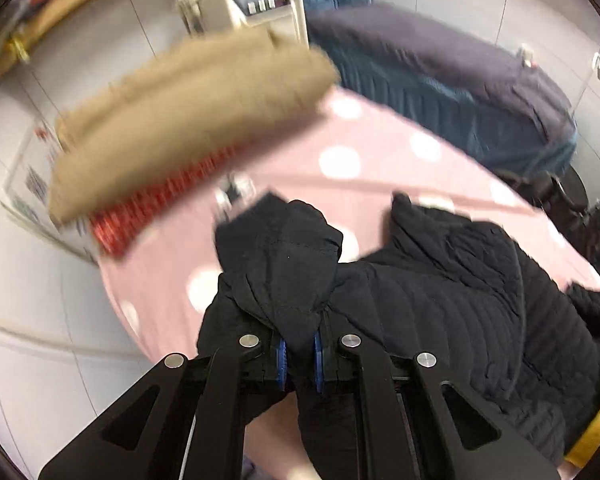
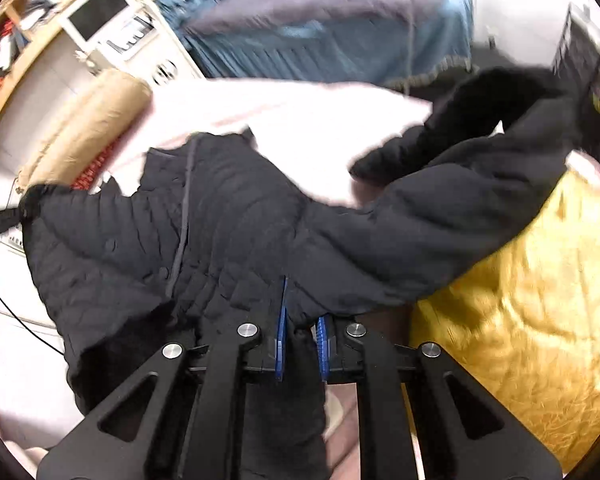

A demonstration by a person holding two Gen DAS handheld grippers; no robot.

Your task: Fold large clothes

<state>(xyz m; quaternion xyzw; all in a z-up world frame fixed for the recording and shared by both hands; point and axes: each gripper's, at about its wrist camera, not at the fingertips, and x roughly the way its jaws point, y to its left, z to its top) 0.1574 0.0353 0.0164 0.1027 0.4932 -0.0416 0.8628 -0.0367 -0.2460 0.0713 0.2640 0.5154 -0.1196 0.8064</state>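
both hand-held grippers (image 1: 300, 360) (image 2: 302, 344) clamp black jacket (image 1: 440, 300) fabric.

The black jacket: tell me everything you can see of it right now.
The black jacket is a quilted, puffy garment with stitched horizontal channels, a front closure line and round snaps. It lies rumpled, not yet folded, across the pink polka-dot sheet, one part trailing up toward a gold cloth. The left gripper is shut on a bunched fold of it; the right gripper is shut on its near edge.
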